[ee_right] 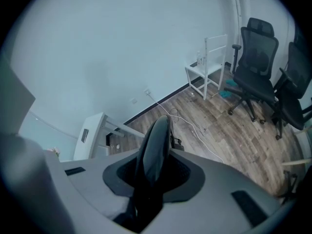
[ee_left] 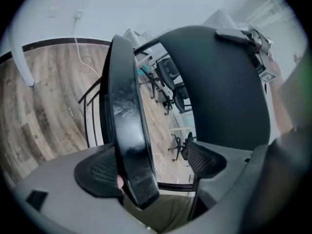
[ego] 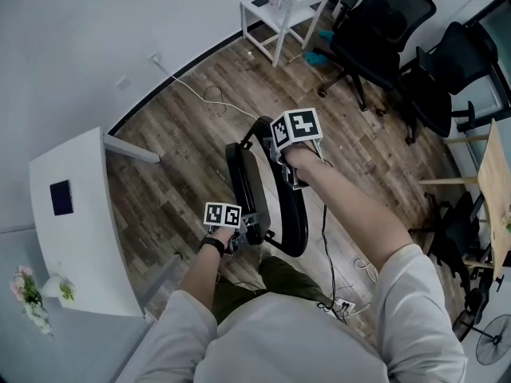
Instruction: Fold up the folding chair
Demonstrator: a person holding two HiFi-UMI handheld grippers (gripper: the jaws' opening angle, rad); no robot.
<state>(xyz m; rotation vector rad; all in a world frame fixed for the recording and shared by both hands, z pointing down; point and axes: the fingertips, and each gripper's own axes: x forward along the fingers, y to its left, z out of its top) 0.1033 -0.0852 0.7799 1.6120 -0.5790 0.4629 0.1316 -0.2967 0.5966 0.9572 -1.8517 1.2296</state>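
Notably, one chair panel (ee_left: 124, 106) was found edgewise inside the wide-open left gripper (ee_left: 151, 165), the other panel (ee_right: 156, 140) clamped by the right gripper (ee_right: 153, 172).

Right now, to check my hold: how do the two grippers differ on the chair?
The right gripper: jaws closed on the folding chair edge, at its far end. The left gripper: jaws apart, edge between them with a gap, at the near end. Both straddle the chair.

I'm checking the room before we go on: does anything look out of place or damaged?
A white cable trails loose across the wood floor from the wall socket, near the folding chair. Its black edge looks scuffed. Nothing else stands out.
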